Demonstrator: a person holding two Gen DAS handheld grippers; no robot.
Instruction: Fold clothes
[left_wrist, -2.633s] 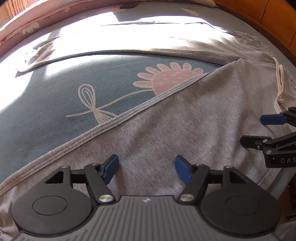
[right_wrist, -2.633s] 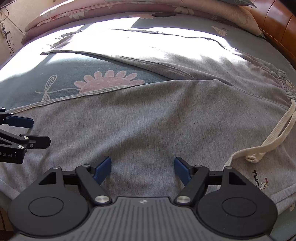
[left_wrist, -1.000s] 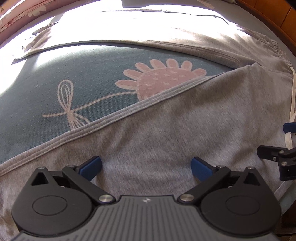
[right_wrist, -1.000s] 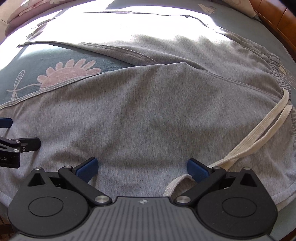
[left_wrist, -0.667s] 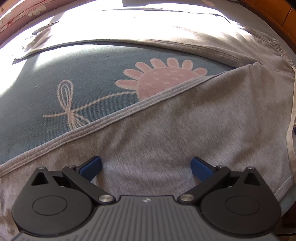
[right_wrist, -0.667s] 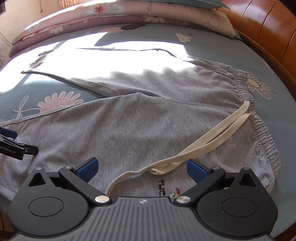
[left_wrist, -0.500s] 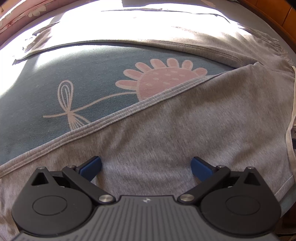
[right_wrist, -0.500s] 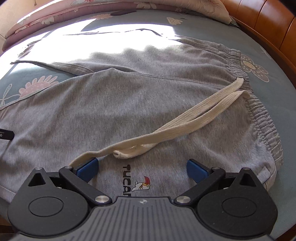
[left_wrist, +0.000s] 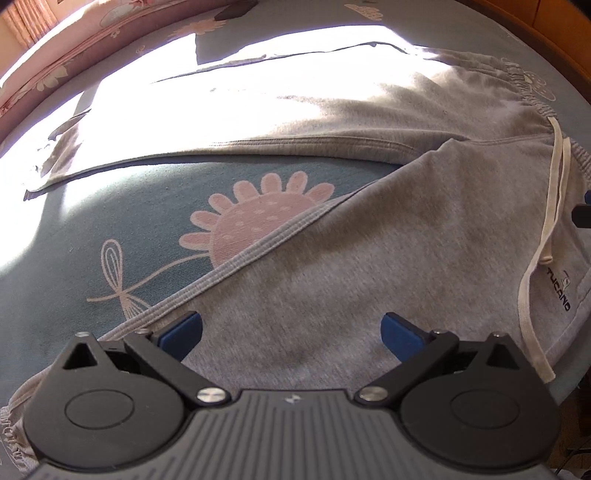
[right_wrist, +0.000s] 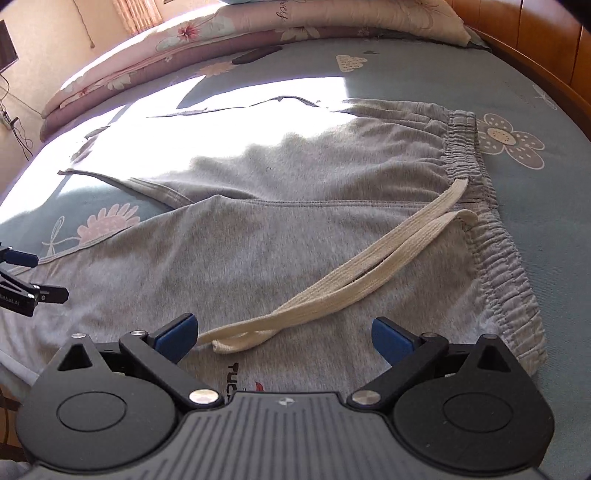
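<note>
Both grippers are hanging wide apart with nothing between the pads, just hovering over the grey sweatpants (right_wrist: 280, 229). Left gripper (left_wrist: 291, 328) is sitting above the near pant leg, with the leg's ribbed inner seam running off toward 11 o'clock. Right gripper (right_wrist: 282, 334) is floating over the logo end, and the cream drawstring (right_wrist: 354, 266) is trailing from right by its left pad up toward 2 o'clock, reaching the elastic waistband (right_wrist: 491, 236). The pants are lying spread flat on a blue flowered bedsheet (left_wrist: 110, 214), sun blazing across the far leg at 12 o'clock.
</note>
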